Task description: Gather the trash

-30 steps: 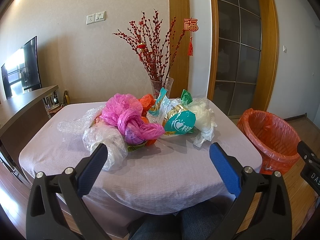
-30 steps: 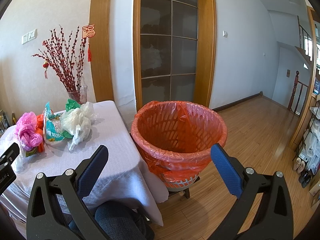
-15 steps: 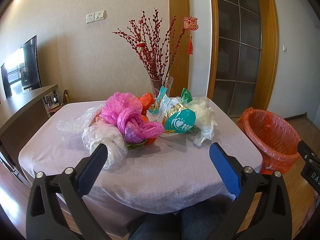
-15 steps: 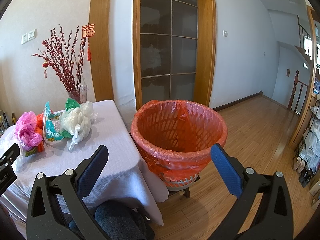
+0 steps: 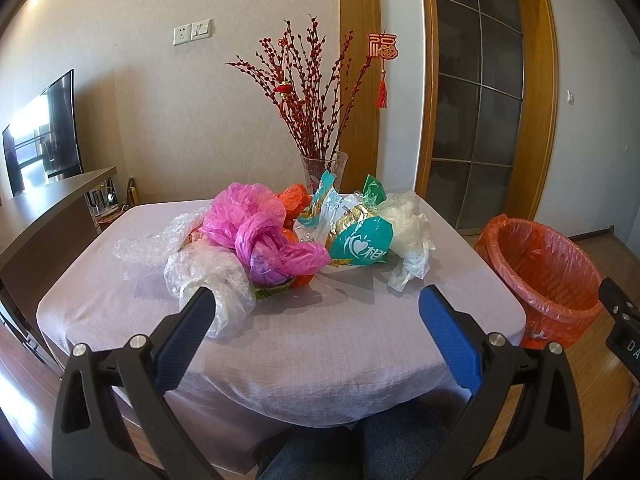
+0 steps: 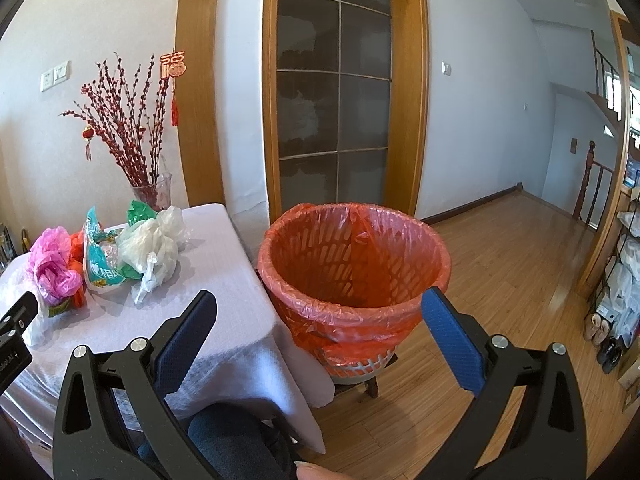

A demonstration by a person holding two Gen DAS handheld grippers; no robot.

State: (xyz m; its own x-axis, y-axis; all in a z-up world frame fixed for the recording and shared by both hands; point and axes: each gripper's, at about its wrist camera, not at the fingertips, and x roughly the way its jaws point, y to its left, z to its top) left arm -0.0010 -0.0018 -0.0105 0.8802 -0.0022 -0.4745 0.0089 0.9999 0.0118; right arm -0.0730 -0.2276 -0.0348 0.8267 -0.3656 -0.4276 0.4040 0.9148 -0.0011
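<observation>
Left wrist: both grippers (image 5: 314,320) (image 6: 320,320) level, spread wide, empty, facing trash (image 5: 296,232) and bin (image 6: 354,264).

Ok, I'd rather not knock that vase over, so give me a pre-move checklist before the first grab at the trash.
1. Left tool open and empty: ok, blue pads spread wide, nothing between them.
2. Right tool open and empty: ok.
3. Trash within a clear approach: ok, the clear plastic bag lies nearest the left tool, with bare tablecloth in front of it.
4. Vase out of the way: ok, it stands behind the pile, though the teal wrapper and orange bag sit close to it.
5. Bin ready: ok, orange liner fitted, mouth open, beside the table.
6. Bin empty: cannot tell, its bottom is hidden.
</observation>
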